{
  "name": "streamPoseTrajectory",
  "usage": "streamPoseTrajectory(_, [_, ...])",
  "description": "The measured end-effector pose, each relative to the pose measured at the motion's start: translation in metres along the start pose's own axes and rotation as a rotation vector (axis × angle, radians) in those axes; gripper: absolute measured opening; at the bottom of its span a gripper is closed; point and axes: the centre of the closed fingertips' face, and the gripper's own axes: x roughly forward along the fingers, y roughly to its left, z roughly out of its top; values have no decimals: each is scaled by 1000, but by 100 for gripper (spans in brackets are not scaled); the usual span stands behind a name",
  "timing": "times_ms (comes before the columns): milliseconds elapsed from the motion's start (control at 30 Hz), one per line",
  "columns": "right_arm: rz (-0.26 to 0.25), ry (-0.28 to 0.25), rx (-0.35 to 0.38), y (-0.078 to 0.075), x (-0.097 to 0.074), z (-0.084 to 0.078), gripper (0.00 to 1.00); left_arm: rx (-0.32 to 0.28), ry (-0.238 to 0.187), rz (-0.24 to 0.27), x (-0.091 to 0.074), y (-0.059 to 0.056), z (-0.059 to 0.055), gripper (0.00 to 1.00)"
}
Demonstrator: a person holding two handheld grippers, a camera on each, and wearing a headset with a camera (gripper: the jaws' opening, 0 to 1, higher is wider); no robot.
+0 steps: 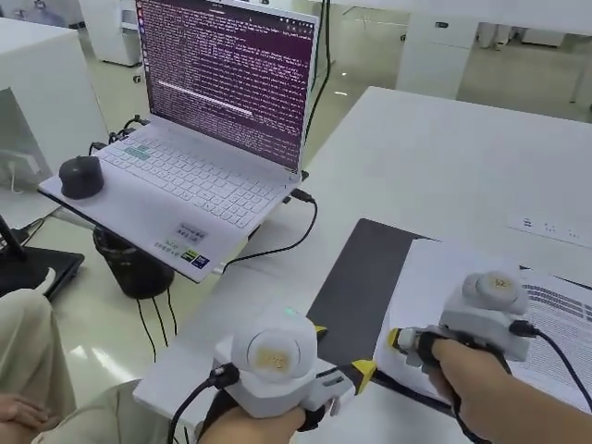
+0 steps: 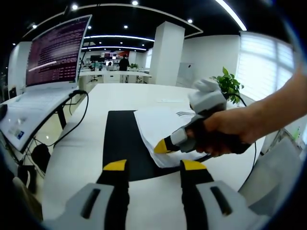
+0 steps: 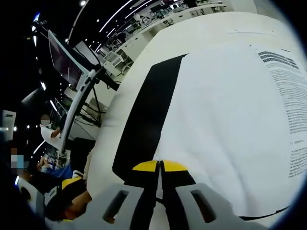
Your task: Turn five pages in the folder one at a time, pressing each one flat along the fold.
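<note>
Folder (image 1: 356, 277) lies open on the white tabletop (image 1: 444, 157) in the head view. Its black cover is spread to the left, a blank white page (image 1: 435, 287) rests over its right part, and a printed sheet (image 1: 564, 310) lies further right. My right gripper (image 1: 395, 339) reaches in from the right, its yellow tip at the left edge of the blank page, just where white meets black. My left gripper (image 1: 342, 351) hangs at the near edge of the tabletop by the folder's near left corner; I cannot tell whether it touches the cover. A laptop (image 1: 213, 139) with a mouse (image 1: 81, 176) at its corner sits well off to the left.

In the left gripper view, my left gripper (image 2: 153, 165) is spread wide with nothing between its jaws. The near end of the black cover shows between and just ahead of its tips. Beyond it, the right gripper (image 2: 164, 145) comes in from the right in my hand (image 2: 225, 136), its tip down at the near left edge of the page (image 2: 158, 120).

In the right gripper view, my right gripper (image 3: 159, 166) is clenched, its yellow tips pressed together right at the left edge of the page (image 3: 216, 110), beside the black cover (image 3: 144, 120). Whether the sheet is caught between them I cannot tell.
</note>
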Motion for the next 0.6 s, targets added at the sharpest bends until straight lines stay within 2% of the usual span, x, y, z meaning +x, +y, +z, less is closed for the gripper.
streamPoseTrajectory(200, [41,-7,-2,4,1,-5,7,4,15,2,3,0,-3,42])
streamPoseTrajectory(300, [93,-23,26,11,1,-4,9,11,20,-1,6,-1,-3,41])
streamPoseTrajectory(467, [153,-110,49,18,-18,15,10,39,31,-19,15,-7,-3,41])
streamPoseTrajectory(500, [164,-146,38,19,-26,23,10,43,34,-29,19,-9,-2,41])
streamPoseTrajectory(600, [173,-179,31,13,-45,34,10,77,39,-60,32,-19,0,40])
